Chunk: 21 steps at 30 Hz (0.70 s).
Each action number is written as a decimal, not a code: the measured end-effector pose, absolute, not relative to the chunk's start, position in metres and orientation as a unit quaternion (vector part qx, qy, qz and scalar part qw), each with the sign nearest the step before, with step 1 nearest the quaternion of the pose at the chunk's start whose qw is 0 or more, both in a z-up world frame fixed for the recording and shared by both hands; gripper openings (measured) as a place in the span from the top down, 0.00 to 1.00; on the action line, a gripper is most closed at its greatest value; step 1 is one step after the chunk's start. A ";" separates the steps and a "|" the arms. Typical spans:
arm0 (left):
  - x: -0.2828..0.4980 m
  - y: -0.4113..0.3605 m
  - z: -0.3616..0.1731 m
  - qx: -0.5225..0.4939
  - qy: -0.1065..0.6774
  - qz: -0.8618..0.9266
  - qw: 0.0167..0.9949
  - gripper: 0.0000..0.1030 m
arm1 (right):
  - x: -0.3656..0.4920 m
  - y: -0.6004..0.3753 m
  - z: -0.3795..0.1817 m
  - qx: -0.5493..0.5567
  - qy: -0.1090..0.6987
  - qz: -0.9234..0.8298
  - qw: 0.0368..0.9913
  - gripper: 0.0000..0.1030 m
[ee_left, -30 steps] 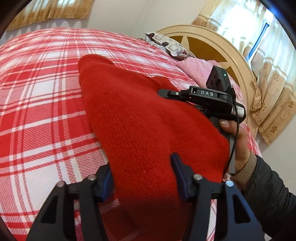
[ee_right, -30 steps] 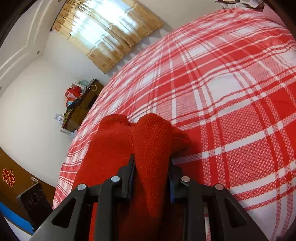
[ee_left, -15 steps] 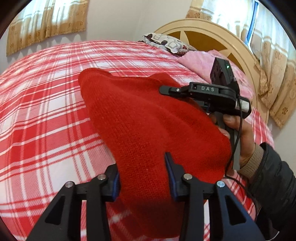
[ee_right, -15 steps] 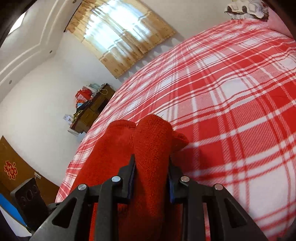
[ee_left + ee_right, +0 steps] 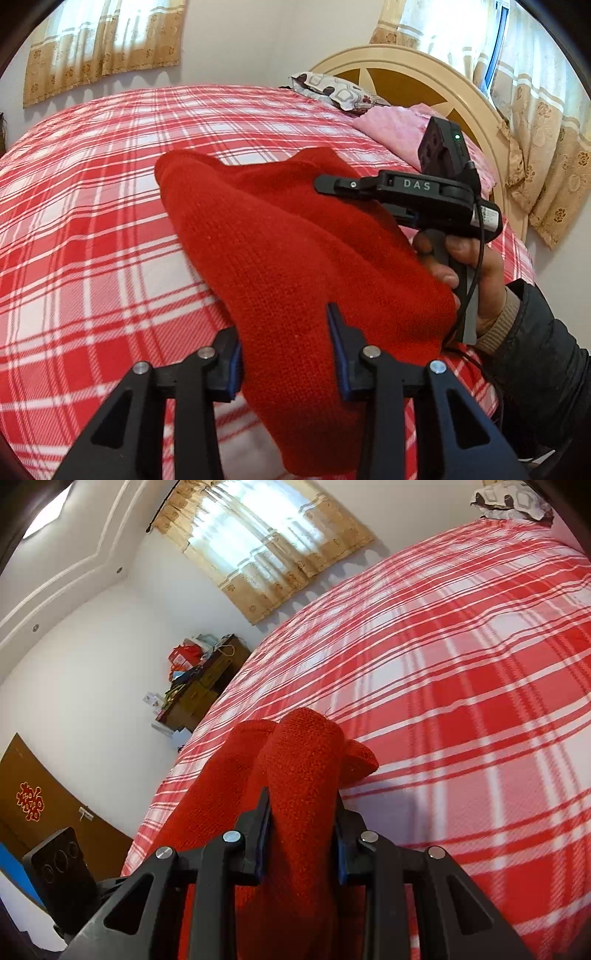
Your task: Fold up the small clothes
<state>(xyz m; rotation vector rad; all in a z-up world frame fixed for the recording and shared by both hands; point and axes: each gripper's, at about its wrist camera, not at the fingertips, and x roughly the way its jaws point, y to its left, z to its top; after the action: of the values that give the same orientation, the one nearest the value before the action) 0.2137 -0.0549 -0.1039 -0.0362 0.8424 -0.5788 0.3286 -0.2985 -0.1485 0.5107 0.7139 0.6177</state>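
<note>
Mid-fold, by the look of it: the red knit (image 5: 295, 266) is lifted over the plaid bed (image 5: 92, 221), one edge clamped in the left gripper (image 5: 284, 354), another bunched tight in the right gripper (image 5: 301, 823) (far end trailing on the bed). Next, carry both edges across together and lay them down level.

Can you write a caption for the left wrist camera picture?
Both grippers, left and right, hold a red knitted garment above the plaid bed.

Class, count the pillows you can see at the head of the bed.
2: a patterned pillow against the headboard, and a pink pillow beside it, nearer the right gripper. Others may be hidden behind the red knit garment.
</note>
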 end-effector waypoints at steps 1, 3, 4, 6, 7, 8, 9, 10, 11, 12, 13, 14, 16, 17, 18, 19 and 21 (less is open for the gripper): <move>0.211 -0.053 -0.103 -0.018 0.401 -0.275 0.874 0.61 | 0.327 -0.293 -0.147 0.244 0.340 0.298 0.858 0.73; 0.204 -0.045 -0.100 -0.021 0.397 -0.269 0.877 0.61 | 0.324 -0.280 -0.142 0.237 0.341 0.306 0.857 0.73; 0.202 -0.040 -0.099 -0.023 0.397 -0.265 0.879 0.61 | 0.322 -0.273 -0.141 0.233 0.342 0.309 0.856 0.73; 0.197 -0.031 -0.099 -0.024 0.394 -0.258 0.882 0.61 | 0.321 -0.257 -0.138 0.229 0.347 0.316 0.853 0.73; 0.195 -0.028 -0.098 -0.025 0.393 -0.255 0.883 0.61 | 0.321 -0.250 -0.137 0.226 0.348 0.319 0.852 0.73; 0.192 -0.023 -0.098 -0.028 0.392 -0.251 0.885 0.61 | 0.320 -0.243 -0.135 0.224 0.348 0.323 0.851 0.73; 0.190 -0.017 -0.097 -0.031 0.391 -0.247 0.886 0.61 | 0.319 -0.234 -0.134 0.222 0.348 0.328 0.850 0.73; 0.189 -0.014 -0.097 -0.034 0.390 -0.245 0.887 0.61 | 0.318 -0.227 -0.132 0.220 0.349 0.331 0.849 0.73; 0.187 -0.008 -0.096 -0.036 0.388 -0.241 0.889 0.61 | 0.318 -0.220 -0.131 0.218 0.349 0.335 0.848 0.73; 0.185 -0.005 -0.095 -0.038 0.387 -0.237 0.890 0.62 | 0.318 -0.213 -0.130 0.216 0.350 0.338 0.846 0.73; 0.183 0.000 -0.095 -0.040 0.385 -0.234 0.892 0.62 | 0.318 -0.206 -0.128 0.214 0.351 0.342 0.845 0.73; 0.181 0.005 -0.094 -0.042 0.383 -0.229 0.894 0.62 | 0.318 -0.197 -0.127 0.211 0.352 0.345 0.844 0.73; 0.177 0.014 -0.093 -0.046 0.380 -0.223 0.897 0.62 | 0.318 -0.187 -0.127 0.209 0.354 0.351 0.841 0.73; 0.176 0.018 -0.092 -0.049 0.378 -0.219 0.898 0.62 | 0.319 -0.182 -0.127 0.208 0.355 0.354 0.840 0.73; 0.174 0.022 -0.092 -0.050 0.377 -0.216 0.899 0.62 | 0.319 -0.176 -0.126 0.206 0.356 0.357 0.839 0.73; 0.172 0.025 -0.091 -0.051 0.375 -0.213 0.901 0.62 | 0.320 -0.171 -0.126 0.205 0.357 0.360 0.837 0.73; 0.169 0.033 -0.092 -0.054 0.374 -0.207 0.903 0.62 | 0.320 -0.159 -0.126 0.200 0.359 0.366 0.835 0.73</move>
<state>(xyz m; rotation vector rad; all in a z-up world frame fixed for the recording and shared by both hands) 0.1692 0.0328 -0.0916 -0.1108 0.7727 -0.4278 0.3199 -0.1591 -0.1258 0.4232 0.7599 0.7747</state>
